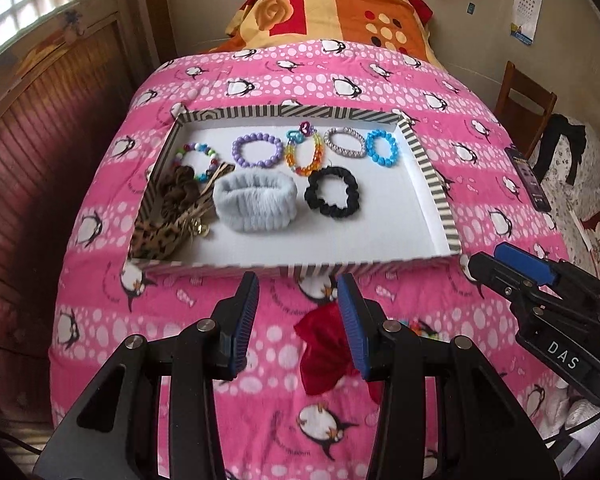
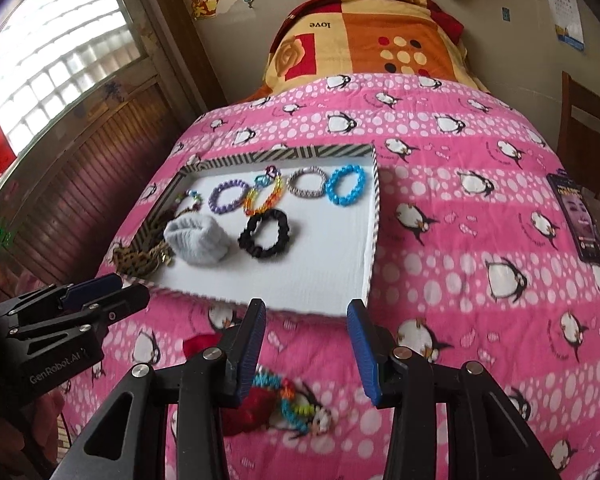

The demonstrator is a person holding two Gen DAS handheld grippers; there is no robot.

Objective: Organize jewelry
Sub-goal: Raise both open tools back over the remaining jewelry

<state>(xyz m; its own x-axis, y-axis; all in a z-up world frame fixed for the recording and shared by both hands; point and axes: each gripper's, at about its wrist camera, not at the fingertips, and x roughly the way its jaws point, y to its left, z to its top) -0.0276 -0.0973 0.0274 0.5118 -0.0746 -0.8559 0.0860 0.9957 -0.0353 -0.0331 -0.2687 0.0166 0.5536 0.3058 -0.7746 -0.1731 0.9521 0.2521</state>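
A striped-rim white tray (image 1: 432, 176) (image 2: 374, 216) lies on the pink penguin blanket. It holds several bead bracelets, among them purple (image 1: 257, 150) and blue (image 1: 382, 148), plus a grey band (image 1: 254, 200), a black scrunchie (image 1: 332, 193) (image 2: 265, 233) and leopard scrunchies (image 1: 168, 216). A red scrunchie (image 1: 324, 352) (image 2: 248, 408) and a multicolour coil bracelet (image 2: 288, 396) lie on the blanket in front of the tray. My left gripper (image 1: 298, 292) is open above the red scrunchie. My right gripper (image 2: 306, 320) is open above the coil bracelet.
A folded orange quilt (image 1: 332, 4) sits at the bed's head. A wood-panelled wall and window are on the left. A wooden chair (image 1: 524, 100) and a dark flat box (image 2: 576, 216) are on the right.
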